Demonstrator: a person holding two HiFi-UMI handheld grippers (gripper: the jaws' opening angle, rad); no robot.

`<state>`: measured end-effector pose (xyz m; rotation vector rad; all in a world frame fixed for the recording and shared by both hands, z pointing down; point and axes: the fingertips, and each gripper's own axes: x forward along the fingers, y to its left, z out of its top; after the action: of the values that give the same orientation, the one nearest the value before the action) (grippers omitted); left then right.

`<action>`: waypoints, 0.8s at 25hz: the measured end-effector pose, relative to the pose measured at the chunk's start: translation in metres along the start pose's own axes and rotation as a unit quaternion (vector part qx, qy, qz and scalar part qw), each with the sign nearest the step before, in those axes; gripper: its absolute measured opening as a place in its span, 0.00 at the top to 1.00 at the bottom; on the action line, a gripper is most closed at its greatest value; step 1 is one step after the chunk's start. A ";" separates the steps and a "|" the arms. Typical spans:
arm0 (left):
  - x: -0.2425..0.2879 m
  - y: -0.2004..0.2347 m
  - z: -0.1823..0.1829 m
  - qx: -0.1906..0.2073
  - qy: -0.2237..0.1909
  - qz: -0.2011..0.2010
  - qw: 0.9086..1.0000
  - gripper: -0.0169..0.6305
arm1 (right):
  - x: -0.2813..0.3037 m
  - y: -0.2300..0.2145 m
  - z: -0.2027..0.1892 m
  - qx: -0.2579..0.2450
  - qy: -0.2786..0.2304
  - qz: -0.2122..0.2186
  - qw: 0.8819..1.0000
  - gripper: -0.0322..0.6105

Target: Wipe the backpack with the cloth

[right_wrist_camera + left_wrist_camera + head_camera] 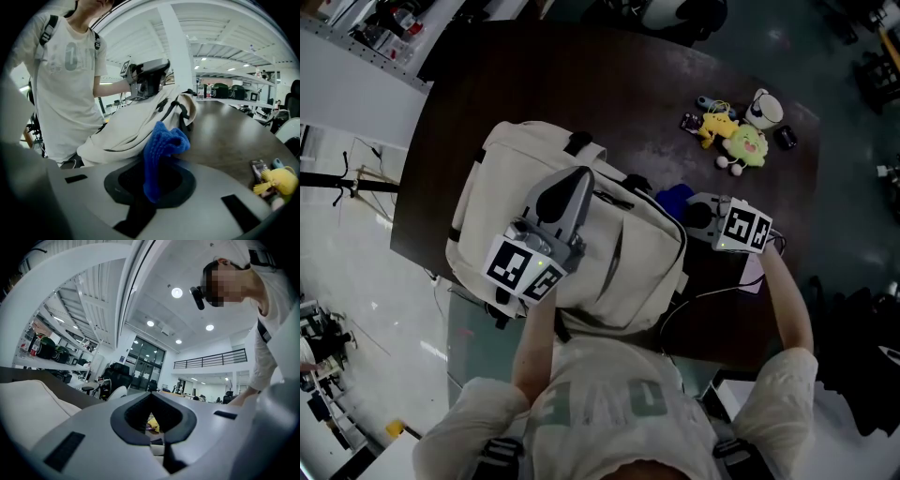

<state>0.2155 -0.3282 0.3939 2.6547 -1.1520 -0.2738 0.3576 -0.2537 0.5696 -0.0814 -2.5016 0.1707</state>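
Right gripper [696, 212] has its jaws clamped on the blue cloth [675, 199], just beside the cream backpack [511, 183] on the dark tabletop [628, 94]. Left gripper [570, 186] sits over the backpack, jaws together and empty.

Plush toys [744, 146] on dark table [581, 75]

We see a backpack [516, 178] made of soft, matt cream cloth. The blue cloth [161, 150] looks bumpy and fluffy. The dark bench [619, 84] is smooth and a bit shiny.
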 end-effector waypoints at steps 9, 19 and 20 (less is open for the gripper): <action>-0.038 -0.028 0.036 0.013 -0.052 -0.037 0.998 0.97 | -0.082 -0.023 0.066 0.044 -0.112 -0.224 0.967 0.89; -0.155 -0.090 0.101 0.026 -0.113 -0.102 0.988 0.97 | -0.055 0.075 0.186 0.060 -0.172 -0.384 0.905 0.88; -0.171 -0.093 0.107 0.029 -0.119 -0.104 0.987 0.97 | -0.050 0.084 0.200 0.069 -0.187 -0.401 0.894 0.88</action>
<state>0.1366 -0.1560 0.2782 2.8578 -0.9551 -0.6176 0.2805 -0.1957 0.3688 1.1210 -2.6554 0.0137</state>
